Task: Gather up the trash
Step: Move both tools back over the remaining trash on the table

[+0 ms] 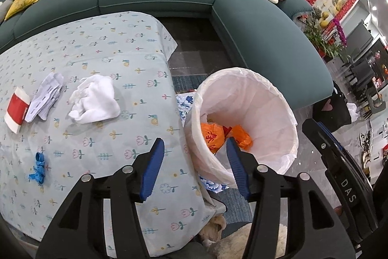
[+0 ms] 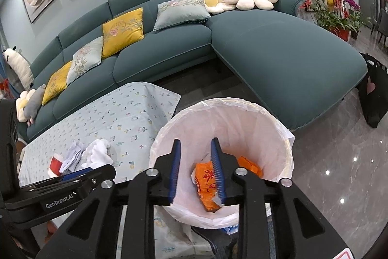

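Observation:
A bin with a white liner (image 1: 266, 94) (image 2: 242, 128) stands beside the table; orange wrappers (image 1: 212, 136) (image 2: 203, 177) lie at its bottom. My left gripper (image 1: 194, 141) is open and empty, straddling the bin's near rim and the table edge. My right gripper (image 2: 196, 141) hangs over the bin's mouth, open by a narrower gap, nothing between its blue pads. On the floral tablecloth (image 1: 109, 52) (image 2: 126, 113) lie a crumpled white tissue (image 1: 94, 98) (image 2: 98, 152), a pale folded paper (image 1: 44, 96), a red-and-white pack (image 1: 17, 108) (image 2: 55, 164) and a blue wrapper (image 1: 38, 166).
A teal corner sofa (image 1: 254, 23) (image 2: 278, 57) with cushions wraps behind the table and the bin. A black bag (image 2: 373, 94) stands by its end on the glossy floor. Potted plants (image 2: 339, 16) stand at the far right.

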{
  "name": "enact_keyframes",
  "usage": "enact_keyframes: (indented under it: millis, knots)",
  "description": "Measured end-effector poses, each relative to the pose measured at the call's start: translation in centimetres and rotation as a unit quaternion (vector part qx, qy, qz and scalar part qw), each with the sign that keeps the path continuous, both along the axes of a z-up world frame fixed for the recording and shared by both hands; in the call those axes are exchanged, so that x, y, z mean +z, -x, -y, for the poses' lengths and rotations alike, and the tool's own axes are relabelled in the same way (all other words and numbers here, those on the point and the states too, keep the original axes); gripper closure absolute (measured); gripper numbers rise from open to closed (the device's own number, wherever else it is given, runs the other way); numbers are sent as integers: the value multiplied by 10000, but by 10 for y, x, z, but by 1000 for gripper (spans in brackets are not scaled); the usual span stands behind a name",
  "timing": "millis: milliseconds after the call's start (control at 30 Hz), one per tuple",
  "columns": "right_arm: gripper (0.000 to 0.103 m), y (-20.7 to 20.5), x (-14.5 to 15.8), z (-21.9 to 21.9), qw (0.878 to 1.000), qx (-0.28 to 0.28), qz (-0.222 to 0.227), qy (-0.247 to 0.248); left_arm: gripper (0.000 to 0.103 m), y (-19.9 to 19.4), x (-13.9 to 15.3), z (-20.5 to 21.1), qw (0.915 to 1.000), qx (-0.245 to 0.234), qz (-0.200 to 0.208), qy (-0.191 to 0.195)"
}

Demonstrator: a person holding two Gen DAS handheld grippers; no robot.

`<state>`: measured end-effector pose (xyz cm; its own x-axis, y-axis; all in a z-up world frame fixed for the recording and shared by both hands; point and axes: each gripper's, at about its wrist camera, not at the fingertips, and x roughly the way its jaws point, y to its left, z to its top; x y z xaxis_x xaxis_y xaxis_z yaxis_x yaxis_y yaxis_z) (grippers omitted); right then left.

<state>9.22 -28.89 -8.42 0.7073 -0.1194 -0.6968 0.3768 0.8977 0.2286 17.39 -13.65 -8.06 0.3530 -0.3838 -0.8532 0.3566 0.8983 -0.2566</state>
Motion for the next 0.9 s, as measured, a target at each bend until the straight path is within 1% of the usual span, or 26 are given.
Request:
enact_keyframes:
  millis: [300, 367, 433, 500, 667, 700, 767, 900]
  knots:
    - [67, -4, 7, -26, 9997, 249, -16, 73, 52, 2, 6, -29, 9997, 242, 88, -7]
    - [64, -6, 9, -36, 9994, 323, -19, 104, 52, 3, 6, -37, 9995, 302, 114, -24]
    - [58, -8, 11, -45, 9991, 397, -6, 131, 49, 3, 6, -47, 9991, 398, 122, -28]
    - [56, -10, 12, -53, 9989, 454, -1, 150, 48, 4, 6, -57, 9986, 503, 136, -41]
    - [54, -14, 14, -75, 9976, 661, -37, 207, 48, 4, 1, -83, 9975, 697, 112, -100]
    - [52, -14, 14, -80, 9973, 707, -46, 217, 47, 4, -1, -89, 9971, 751, 96, -118]
    - [51, -15, 14, -89, 9966, 783, -51, 236, 42, 5, -4, -102, 9960, 871, 83, -162]
    - [50, -19, 14, -107, 9952, 936, -85, 268, 40, 7, -9, -124, 9944, 1018, 89, -260]
